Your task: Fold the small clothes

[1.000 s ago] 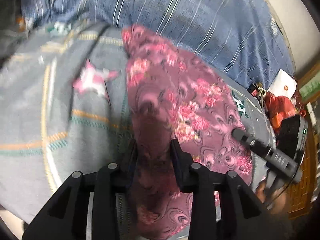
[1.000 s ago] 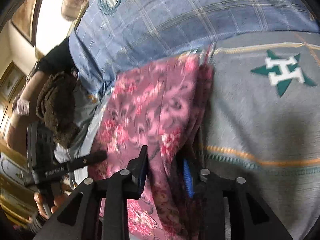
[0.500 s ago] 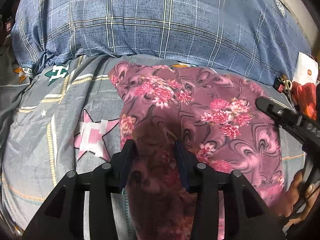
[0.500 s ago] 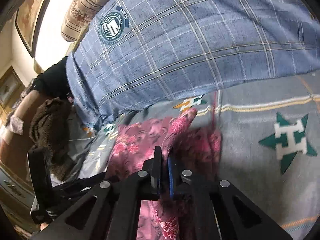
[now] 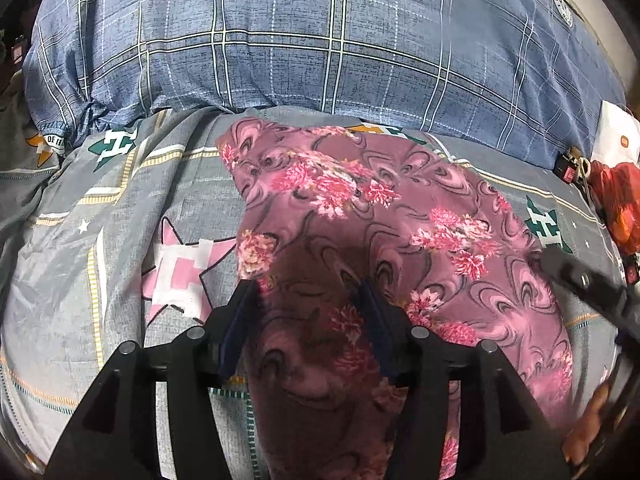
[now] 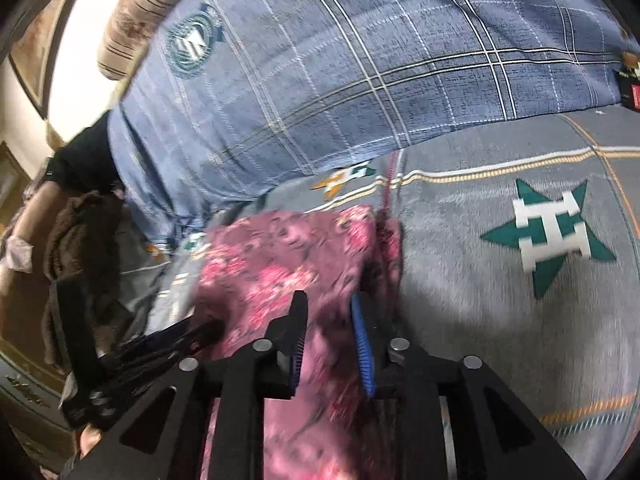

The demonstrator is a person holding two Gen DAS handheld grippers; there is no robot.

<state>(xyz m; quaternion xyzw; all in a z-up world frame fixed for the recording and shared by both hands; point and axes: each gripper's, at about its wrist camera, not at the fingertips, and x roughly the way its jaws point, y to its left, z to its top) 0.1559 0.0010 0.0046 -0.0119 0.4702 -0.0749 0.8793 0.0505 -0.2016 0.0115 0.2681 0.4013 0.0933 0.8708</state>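
Since a second ago the floral cloth (image 5: pixel 360 264) has gone from hanging bunched between the two tools to lying spread on the grey bedsheet (image 5: pixel 120 240), and both tools have let it go. Half a second ago the right gripper (image 6: pixel 330 340) was pinched tight on a raised fold; now its jaws are opening, narrowly parted, with the cloth passing between them but the blue pads (image 6: pixel 362 344) not pressing on it, though blur makes that contact hard to judge. The left gripper (image 5: pixel 308 324) has also widened: its jaws are opening, standing at a middling gap, with the cloth lying under and between them and no grip visible.

From the left wrist view the pink-and-mauve flowered garment fills the centre and runs down to 6 o'clock, its far edge at 12 o'clock just short of the blue plaid quilt (image 5: pixel 320 40). A pink star print (image 5: pixel 180 272) shows on the sheet at 9 o'clock, beside the cloth's left edge. At 3 o'clock the other tool's black finger reaches over the cloth's right edge, and a red bag (image 5: pixel 618 200) lies beyond it near a white box (image 5: pixel 616 140).

From the right wrist view the garment lies from centre to 6 o'clock, a green star print (image 6: pixel 548 236) at 3 o'clock, well apart from it.
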